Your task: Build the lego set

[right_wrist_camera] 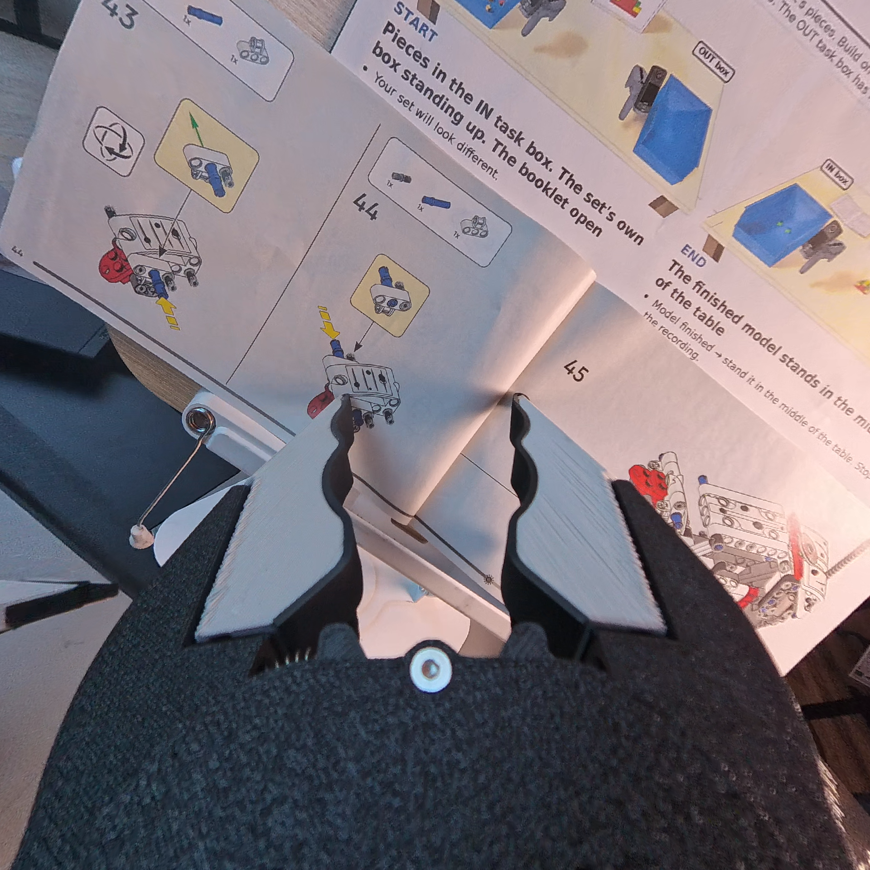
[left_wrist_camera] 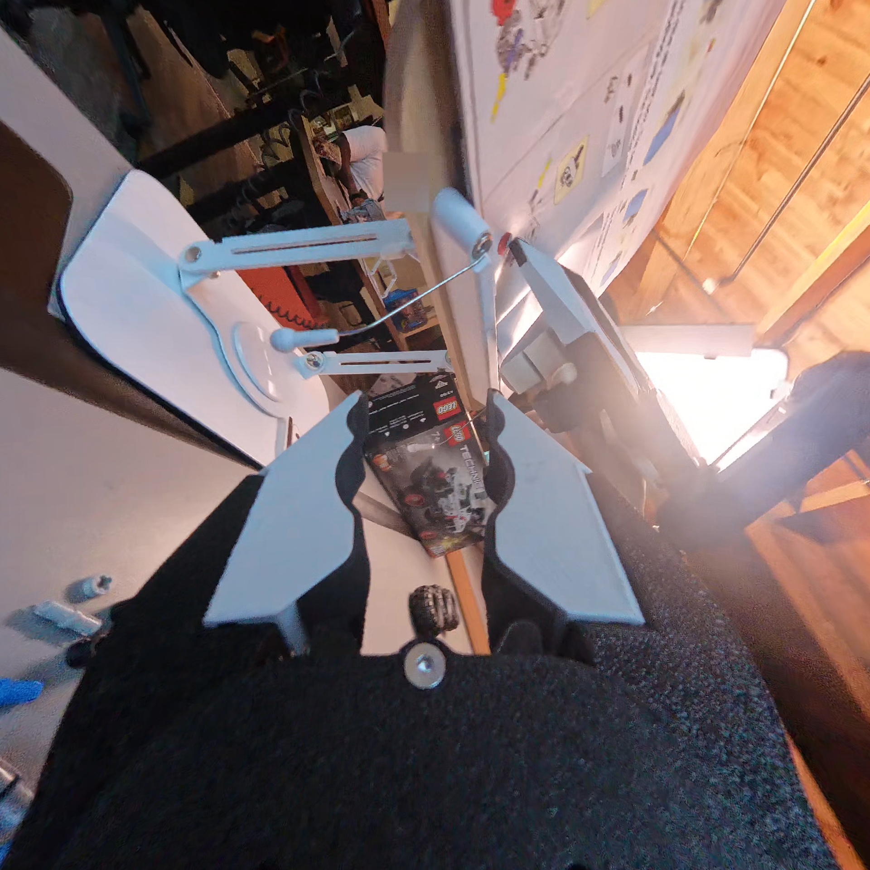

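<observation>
Between the spread, empty fingers of the left gripper point(left_wrist_camera: 426, 405), in the left wrist view, the dark lego box point(left_wrist_camera: 430, 475) lies on the white table point(left_wrist_camera: 117, 494), farther off. A black tyre point(left_wrist_camera: 433, 609) sits near the gripper's base; small grey pieces point(left_wrist_camera: 70, 612) lie at the left. Beyond stands a white book stand point(left_wrist_camera: 188, 301).

Right wrist view: the right gripper point(right_wrist_camera: 430, 405) is likewise parted and empty, its tips before the open instruction booklet point(right_wrist_camera: 329, 263). A printed sheet point(right_wrist_camera: 659, 141) lies behind the booklet, to the far right.
</observation>
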`<control>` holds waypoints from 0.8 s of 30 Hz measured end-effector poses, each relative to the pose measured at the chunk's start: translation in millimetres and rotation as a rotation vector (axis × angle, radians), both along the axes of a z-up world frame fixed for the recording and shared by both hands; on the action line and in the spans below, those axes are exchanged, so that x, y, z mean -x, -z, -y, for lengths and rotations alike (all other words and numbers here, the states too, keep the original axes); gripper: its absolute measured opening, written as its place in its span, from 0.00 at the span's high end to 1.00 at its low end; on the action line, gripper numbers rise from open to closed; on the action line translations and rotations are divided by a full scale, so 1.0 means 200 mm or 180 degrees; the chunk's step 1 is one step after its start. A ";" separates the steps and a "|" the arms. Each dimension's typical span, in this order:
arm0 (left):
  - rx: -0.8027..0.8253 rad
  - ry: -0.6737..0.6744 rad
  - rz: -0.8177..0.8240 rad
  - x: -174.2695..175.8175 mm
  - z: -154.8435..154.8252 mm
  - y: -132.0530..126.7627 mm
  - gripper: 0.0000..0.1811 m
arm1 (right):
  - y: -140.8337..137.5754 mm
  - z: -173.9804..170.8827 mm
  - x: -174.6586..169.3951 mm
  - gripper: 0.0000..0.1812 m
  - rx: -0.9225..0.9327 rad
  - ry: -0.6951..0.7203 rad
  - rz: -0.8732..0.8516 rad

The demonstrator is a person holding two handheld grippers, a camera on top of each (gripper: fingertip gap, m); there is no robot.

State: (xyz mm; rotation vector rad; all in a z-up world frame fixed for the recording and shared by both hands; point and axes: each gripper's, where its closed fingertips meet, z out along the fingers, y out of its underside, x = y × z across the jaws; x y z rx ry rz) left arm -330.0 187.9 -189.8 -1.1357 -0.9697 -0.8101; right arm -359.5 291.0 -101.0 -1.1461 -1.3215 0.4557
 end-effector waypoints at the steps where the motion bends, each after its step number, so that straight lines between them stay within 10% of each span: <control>1: -0.0104 -0.0010 0.0202 0.00 -0.01 0.02 0.69 | 0.00 0.00 0.00 0.63 -0.0001 0.0002 -0.0003; 7: -0.0703 -0.0418 0.1168 0.11 -0.02 0.09 0.57 | 0.00 0.00 0.00 0.63 0.0001 0.0008 0.0006; 13: -0.1025 -0.0514 0.1530 0.21 -0.06 0.11 0.73 | 0.00 0.00 0.00 0.63 0.0002 0.0012 0.0025; 24: -0.1046 -0.0864 0.0774 0.42 0.12 -0.09 0.96 | 0.00 0.00 0.01 0.63 -0.0027 0.0013 0.0027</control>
